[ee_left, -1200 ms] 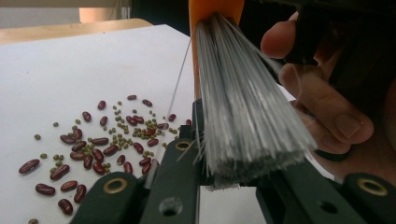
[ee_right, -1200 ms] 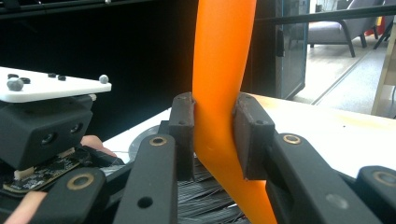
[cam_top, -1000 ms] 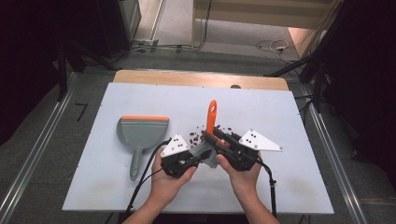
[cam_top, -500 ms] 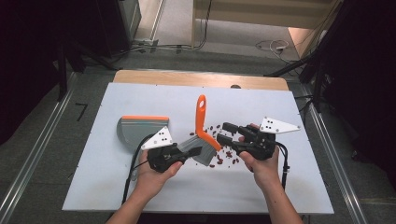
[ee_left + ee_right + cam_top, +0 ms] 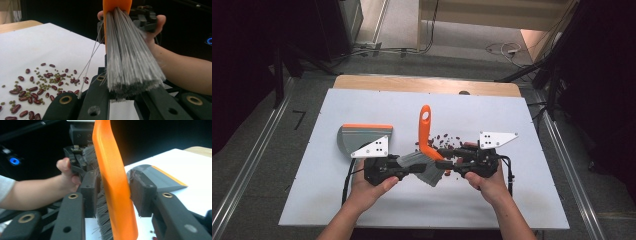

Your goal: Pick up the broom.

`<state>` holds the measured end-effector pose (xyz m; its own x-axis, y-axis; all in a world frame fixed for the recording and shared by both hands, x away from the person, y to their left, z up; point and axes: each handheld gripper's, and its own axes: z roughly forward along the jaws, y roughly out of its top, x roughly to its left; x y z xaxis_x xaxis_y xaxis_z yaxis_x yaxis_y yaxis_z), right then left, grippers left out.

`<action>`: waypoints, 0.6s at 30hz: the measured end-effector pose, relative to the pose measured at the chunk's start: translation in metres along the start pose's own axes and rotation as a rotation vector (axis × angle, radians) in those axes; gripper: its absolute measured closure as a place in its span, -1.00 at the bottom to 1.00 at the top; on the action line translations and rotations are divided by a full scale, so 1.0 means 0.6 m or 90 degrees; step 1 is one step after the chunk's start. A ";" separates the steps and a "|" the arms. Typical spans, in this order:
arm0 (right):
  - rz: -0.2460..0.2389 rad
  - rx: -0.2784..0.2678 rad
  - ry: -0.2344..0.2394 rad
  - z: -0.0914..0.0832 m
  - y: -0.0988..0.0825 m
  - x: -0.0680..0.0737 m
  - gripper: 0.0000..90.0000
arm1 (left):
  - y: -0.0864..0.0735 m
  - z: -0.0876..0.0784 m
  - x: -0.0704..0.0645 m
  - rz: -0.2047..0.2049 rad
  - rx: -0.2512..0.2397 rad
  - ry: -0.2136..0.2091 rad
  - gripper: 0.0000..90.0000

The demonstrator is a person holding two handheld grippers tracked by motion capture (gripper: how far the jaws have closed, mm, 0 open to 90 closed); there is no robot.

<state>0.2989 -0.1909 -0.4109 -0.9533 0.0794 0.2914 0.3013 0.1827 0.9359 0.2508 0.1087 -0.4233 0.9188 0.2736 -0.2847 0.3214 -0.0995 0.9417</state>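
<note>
Over the white table (image 5: 362, 210), left claw (image 5: 414, 167) grips the brush (image 5: 428, 135) bristles; right claw (image 5: 446, 155) straddles its handle, barely loose.

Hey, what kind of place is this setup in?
Likely a lab or recording rig rather than a home: a white board tabletop flanked by metal floor rails, loose cables on the floor, dark surroundings.

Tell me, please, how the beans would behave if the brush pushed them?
The beans are small, smooth and loose, so they would probably scatter and roll. The brush bristles look thin and springy; some already splay, so they may flick beans or let a few slip through.
</note>
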 end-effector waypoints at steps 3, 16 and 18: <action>0.013 0.004 0.023 0.003 -0.004 -0.005 0.26 | 0.000 0.001 -0.001 -0.002 -0.006 -0.013 0.91; 0.016 0.025 0.052 0.018 -0.011 -0.004 0.48 | -0.002 0.008 0.001 -0.007 0.012 -0.030 0.91; 0.019 0.034 0.057 0.019 -0.012 -0.004 0.50 | -0.003 0.006 0.003 -0.007 0.016 -0.033 0.91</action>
<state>0.2991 -0.1812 -0.4202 -0.9410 -0.0023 0.3383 0.3285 0.2333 0.9152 0.2526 0.1057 -0.4263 0.9254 0.2255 -0.3047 0.3368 -0.1205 0.9338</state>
